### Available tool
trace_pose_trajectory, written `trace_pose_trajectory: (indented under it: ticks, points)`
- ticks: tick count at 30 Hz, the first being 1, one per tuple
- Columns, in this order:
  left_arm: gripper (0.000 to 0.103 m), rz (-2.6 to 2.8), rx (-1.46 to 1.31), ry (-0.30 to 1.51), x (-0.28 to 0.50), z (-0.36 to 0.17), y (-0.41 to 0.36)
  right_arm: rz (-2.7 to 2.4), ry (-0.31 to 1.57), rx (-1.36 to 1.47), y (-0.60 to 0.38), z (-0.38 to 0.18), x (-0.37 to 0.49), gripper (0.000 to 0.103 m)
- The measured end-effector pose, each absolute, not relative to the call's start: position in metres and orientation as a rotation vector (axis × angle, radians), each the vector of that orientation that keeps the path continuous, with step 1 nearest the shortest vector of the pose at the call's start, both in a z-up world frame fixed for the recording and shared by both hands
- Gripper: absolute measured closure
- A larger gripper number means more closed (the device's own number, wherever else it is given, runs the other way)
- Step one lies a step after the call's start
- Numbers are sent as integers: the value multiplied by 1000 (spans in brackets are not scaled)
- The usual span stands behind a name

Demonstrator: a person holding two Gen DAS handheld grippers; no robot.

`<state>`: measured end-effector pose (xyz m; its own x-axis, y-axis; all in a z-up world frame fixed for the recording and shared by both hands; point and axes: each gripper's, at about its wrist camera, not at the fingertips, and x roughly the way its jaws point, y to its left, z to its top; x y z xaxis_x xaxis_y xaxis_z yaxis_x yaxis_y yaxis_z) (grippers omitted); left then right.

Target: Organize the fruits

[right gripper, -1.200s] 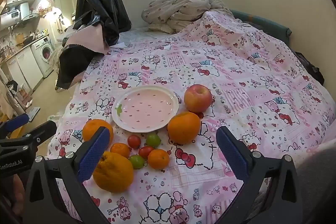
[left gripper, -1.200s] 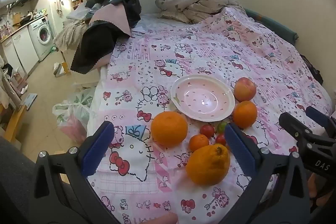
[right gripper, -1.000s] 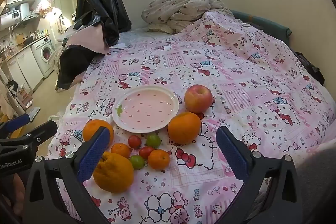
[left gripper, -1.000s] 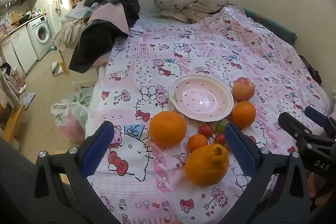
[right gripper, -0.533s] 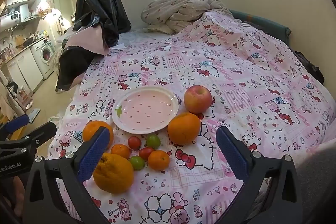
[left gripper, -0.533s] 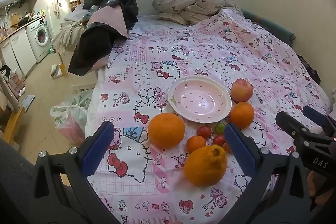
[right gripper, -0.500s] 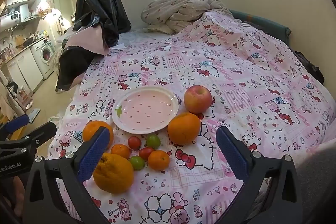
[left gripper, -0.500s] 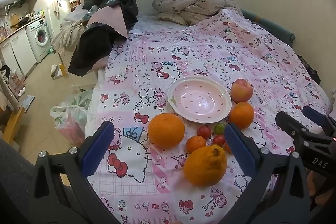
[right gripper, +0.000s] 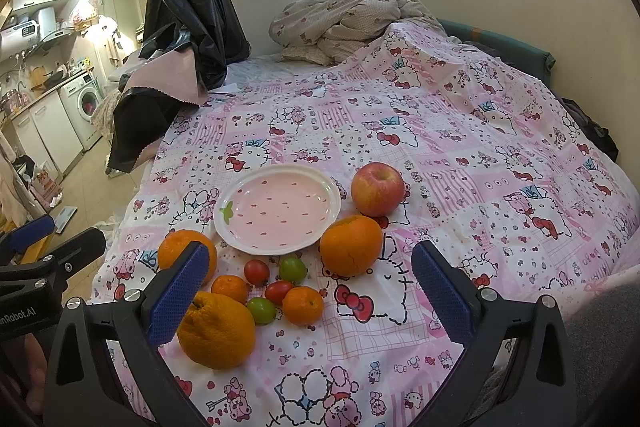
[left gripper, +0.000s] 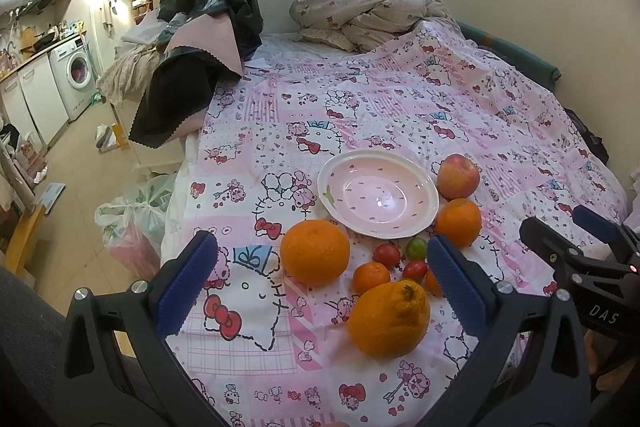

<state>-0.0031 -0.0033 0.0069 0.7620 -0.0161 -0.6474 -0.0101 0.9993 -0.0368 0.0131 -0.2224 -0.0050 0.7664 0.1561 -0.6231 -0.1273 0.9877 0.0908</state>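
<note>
I hold both the left hand-held gripper (left gripper: pixel 320 283) and right hand-held gripper (right gripper: pixel 310 291) spread apart, empty, above fruit ringing the bare plate (right gripper: pixel 240 239), presumably its destination.

Pink plate (right gripper: pixel 276 211), speckled, white-rimmed, is seen upright and empty on the bedspread. Apple (right gripper: pixel 377 189) and orange (right gripper: pixel 351 245) are noted at its right; second orange (right gripper: pixel 180 251), knobbly citrus (right gripper: pixel 218 331), sm. mandarins, red/green cherry tomatoes are clustered just in front.
</note>
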Motion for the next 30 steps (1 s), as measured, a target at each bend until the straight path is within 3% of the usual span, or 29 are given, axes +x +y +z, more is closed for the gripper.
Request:
trace_pose_trajectory:
  ticks: [30]
  points:
    - [0,-9,-40,696,-3,11,-4,155,680,41,-221,-5,13,0]
